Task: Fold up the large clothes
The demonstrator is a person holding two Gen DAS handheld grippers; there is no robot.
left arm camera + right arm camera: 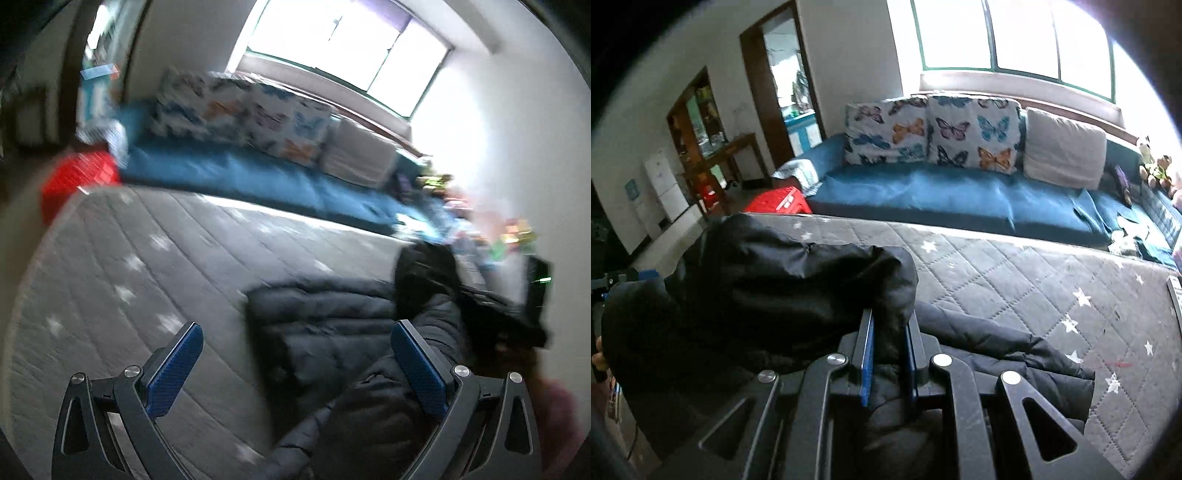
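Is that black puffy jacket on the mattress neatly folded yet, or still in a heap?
Still a heap. The black puffer jacket lies bunched on the star-quilted mattress, one lifted part pinched in the right gripper.

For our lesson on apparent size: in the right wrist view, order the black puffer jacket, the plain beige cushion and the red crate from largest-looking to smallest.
1. Black puffer jacket, but it is nearest the camera, pinched in the right tool, so its lead is exaggerated.
2. Plain beige cushion.
3. Red crate, partly hidden behind the jacket.
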